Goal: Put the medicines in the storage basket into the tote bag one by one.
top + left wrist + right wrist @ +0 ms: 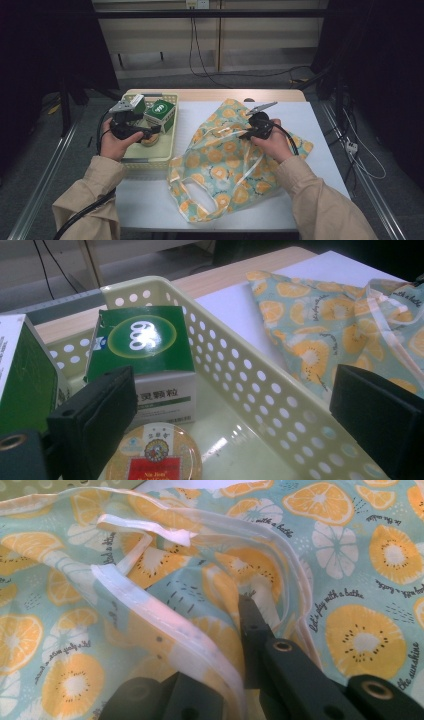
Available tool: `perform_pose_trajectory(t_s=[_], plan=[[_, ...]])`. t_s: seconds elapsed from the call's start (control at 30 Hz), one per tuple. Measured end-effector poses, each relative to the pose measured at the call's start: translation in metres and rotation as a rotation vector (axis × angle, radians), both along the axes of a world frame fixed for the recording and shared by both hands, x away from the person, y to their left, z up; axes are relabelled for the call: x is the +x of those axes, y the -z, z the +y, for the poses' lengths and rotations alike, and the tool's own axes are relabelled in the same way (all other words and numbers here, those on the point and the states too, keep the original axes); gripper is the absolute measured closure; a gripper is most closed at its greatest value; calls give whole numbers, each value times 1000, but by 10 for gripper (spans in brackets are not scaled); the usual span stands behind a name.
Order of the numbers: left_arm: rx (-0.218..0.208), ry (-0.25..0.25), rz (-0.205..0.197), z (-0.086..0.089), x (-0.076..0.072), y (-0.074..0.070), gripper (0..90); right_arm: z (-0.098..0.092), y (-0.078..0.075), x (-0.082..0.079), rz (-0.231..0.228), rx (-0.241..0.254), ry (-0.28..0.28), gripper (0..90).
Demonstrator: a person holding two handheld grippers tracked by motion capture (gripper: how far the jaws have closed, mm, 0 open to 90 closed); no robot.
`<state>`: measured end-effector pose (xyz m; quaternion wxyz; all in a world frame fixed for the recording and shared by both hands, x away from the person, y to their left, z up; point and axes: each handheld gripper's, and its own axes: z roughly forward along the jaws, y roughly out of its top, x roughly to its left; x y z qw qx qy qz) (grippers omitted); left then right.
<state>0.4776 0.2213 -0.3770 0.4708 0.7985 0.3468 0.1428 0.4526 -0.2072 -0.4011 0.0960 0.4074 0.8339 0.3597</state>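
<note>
Centre and lower right of the high view: a soft fabric tote bag printed with orange slices on pale teal (225, 165), spread out crumpled on the white table top (320, 165), its white-edged handle loops trailing toward the bottom of the frame. Upper middle of that bag, right of centre in the frame: the right gripper (248, 134), held in the right hand (272, 142) and pressed down into the cloth near the bag's mouth. In the right gripper view, black jaws drawn together at lower centre, pinching a fold of the printed fabric (235, 600) beside the white-trimmed rim, with a loop of white-bordered strap (165, 630) arching across just left of the jaws.

Left of the high view: a pale yellow perforated plastic basket (165, 150), touching the bag's left edge. Over it, the left gripper (154, 131), held in the left hand (116, 142). In the left gripper view, jaws standing wide apart at the lower left and lower right corners, gripping nothing. Between and beneath them, at bottom centre: a round tin with a gold and red lid (155, 455) on the basket floor. Just above it, upper left of centre: a green and white cardboard box with a white oval logo (145, 360). Far left edge: part of another green and white box (20, 370).
</note>
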Motion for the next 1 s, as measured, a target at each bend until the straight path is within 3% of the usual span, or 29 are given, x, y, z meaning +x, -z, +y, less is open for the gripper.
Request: perform_pose_trajectory(t_s=[0.33,0.43,0.63,0.7,0.73,0.8,0.9,0.97,1.0], plan=[[33,-8,26,4,14,19,53,0,0,0,1,6,-4,894],[44,-37,50,6,18,26,54,0,1,0,6,5,-2,894],[91,-40,73,6,24,38,58,-1,1,0,10,7,-7,894],[148,-48,37,5,25,40,51,0,1,0,11,5,-9,894],[162,-16,47,5,26,40,44,0,1,0,12,5,-8,894],[177,-7,34,3,27,41,42,0,1,0,11,5,-9,894],[133,-8,46,0,26,41,42,0,1,0,11,7,-9,894],[136,7,47,-1,26,40,52,0,1,0,10,6,-9,894],[139,-11,42,-3,25,42,58,0,1,0,11,6,-9,894]])
